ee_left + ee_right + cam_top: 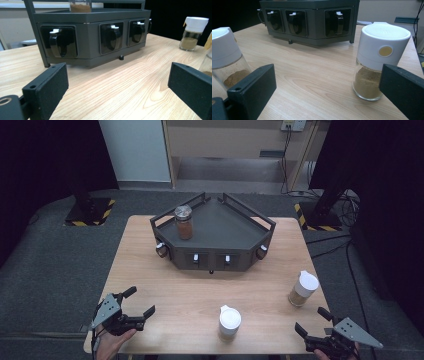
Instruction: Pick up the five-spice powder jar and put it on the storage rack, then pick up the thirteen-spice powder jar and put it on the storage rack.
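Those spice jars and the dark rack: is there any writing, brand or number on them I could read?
None can be read.
Right jar: a plain yellow dot on its white cap, no letters.
Middle jar: no label.
Jar on the rack: too small to tell.
Rack: no markings.

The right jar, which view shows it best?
The right gripper view: the right jar stands close, its white cap, yellow dot and brown powder plain. The high view shows it small; the left gripper view shows it far off.
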The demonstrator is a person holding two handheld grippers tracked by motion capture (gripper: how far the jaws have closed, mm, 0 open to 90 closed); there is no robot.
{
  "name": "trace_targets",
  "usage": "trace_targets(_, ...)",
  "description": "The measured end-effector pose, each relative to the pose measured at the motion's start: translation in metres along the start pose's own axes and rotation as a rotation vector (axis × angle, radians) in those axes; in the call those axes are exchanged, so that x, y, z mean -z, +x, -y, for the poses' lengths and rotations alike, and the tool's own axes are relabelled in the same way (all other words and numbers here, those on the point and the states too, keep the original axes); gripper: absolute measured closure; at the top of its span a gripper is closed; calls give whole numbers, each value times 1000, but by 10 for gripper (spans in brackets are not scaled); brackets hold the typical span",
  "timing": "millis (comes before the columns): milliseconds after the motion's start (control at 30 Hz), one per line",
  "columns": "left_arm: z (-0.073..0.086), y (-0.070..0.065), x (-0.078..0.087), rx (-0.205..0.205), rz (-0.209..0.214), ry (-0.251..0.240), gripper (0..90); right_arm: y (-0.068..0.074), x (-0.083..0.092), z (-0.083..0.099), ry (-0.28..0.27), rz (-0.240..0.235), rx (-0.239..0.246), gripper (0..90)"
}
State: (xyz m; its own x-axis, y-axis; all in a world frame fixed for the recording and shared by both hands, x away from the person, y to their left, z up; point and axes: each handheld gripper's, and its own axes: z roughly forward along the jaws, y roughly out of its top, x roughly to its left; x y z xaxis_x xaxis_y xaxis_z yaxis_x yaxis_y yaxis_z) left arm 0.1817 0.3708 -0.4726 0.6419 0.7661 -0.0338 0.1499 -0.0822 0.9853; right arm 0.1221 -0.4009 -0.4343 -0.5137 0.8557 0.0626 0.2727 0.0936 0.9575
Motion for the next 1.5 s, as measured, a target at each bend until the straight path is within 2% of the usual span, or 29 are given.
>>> trace_targets(633, 2, 2, 1, 12, 6, 9, 6, 0, 0, 0, 0, -2, 0, 14)
trace_targets(1133, 0, 1, 0, -5, 14, 28, 6, 1, -2, -3, 0, -16, -1, 16)
trace_targets(1267, 0, 2, -1, -9, 17, 36, 6, 1, -2, -8, -9, -36, 1, 17)
trace_targets(1500, 0, 2, -1, -5, 20, 40, 5, 4, -6, -23, -22, -106, 21, 20)
